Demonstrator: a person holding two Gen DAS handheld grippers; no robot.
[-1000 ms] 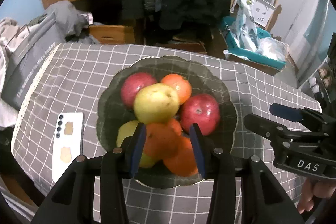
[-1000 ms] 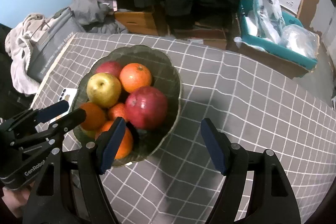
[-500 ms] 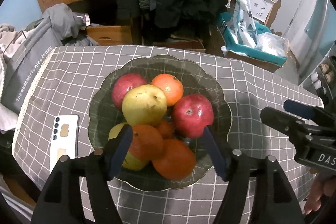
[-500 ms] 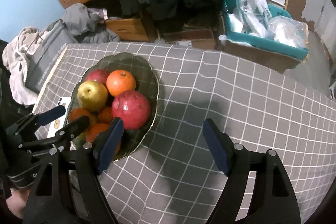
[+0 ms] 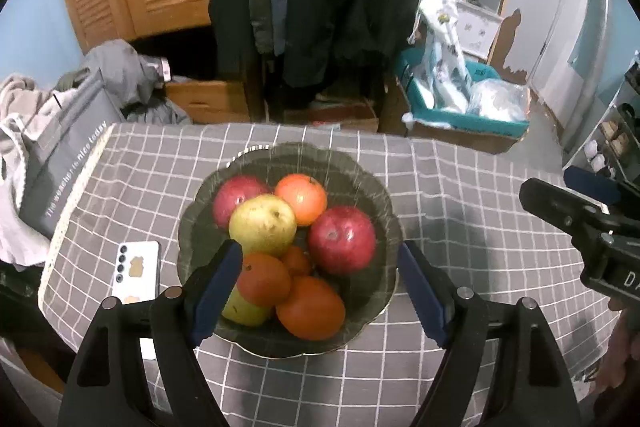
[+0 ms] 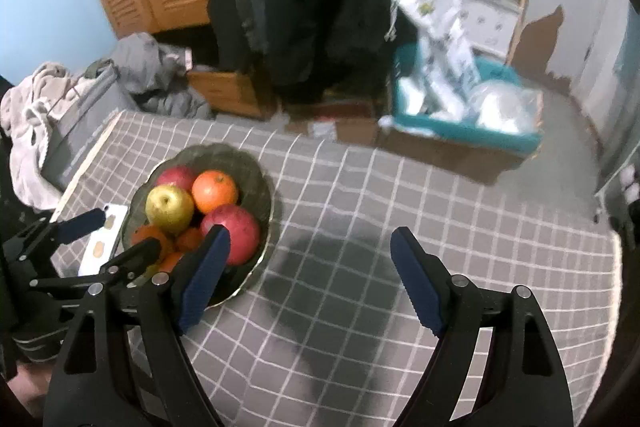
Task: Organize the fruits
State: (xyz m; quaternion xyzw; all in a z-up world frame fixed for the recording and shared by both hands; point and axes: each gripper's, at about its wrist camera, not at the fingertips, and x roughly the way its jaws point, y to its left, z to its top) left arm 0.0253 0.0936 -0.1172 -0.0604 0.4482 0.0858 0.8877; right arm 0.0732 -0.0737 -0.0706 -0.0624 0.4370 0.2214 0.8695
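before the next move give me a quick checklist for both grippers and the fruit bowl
1. Left gripper empty: ok, its fingers have just been opening and hang open above the bowl, nothing pinched.
2. Right gripper empty: ok, fingers have just been opening over the checked cloth, nothing between them.
3. Fruit inside the bowl: ok, the yellow apple sits on top of the pile.
4. Loose fruit on the cloth: ok, none seen.
5. Phone beside the bowl, clear of the fingers: ok.
6. Pile steady: cannot tell.

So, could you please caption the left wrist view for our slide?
Open left gripper, jaws just opened, empty above a fruit-filled green bowl on a checked tablecloth.
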